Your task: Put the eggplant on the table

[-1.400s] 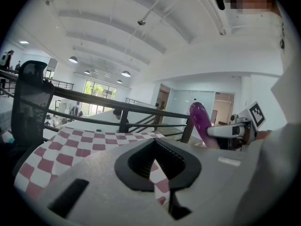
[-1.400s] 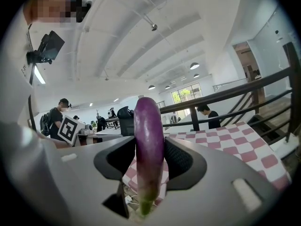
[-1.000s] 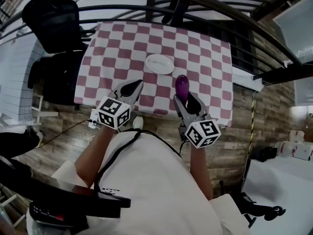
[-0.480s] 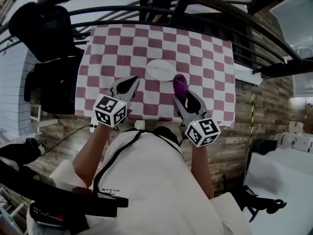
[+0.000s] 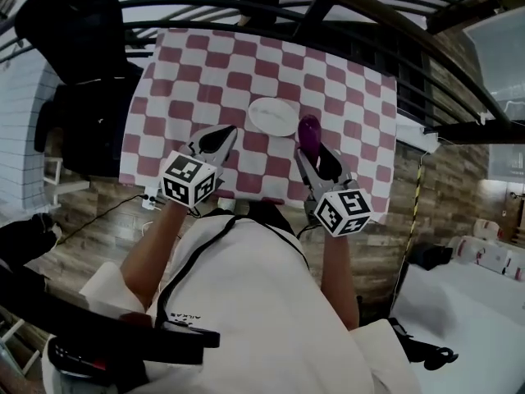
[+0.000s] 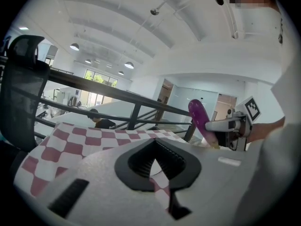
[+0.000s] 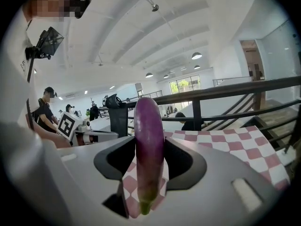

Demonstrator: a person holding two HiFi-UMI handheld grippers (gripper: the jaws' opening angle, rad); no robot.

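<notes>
A purple eggplant point(image 5: 308, 133) stands upright in my right gripper point(image 5: 312, 148), which is shut on its lower part. In the right gripper view the eggplant point(image 7: 149, 140) fills the gap between the black pads point(image 7: 175, 160), stem end down. It hangs over the near right part of the pink-and-white checkered table point(image 5: 205, 64). My left gripper point(image 5: 221, 138) is over the near edge of the cloth, shut with nothing in it; its tips meet in the left gripper view point(image 6: 154, 144). That view also shows the eggplant point(image 6: 199, 117) to the right.
A white oval plate point(image 5: 273, 116) lies on the cloth just left of the eggplant. A dark curved railing point(image 5: 344, 11) runs behind the table. A black office chair point(image 5: 78, 23) stands at the far left. Wooden floor point(image 5: 90, 220) lies beside the table.
Both grippers have moved forward from the table's near edge to farther over the cloth. The eggplant is still in the right gripper and is now beside the plate.
</notes>
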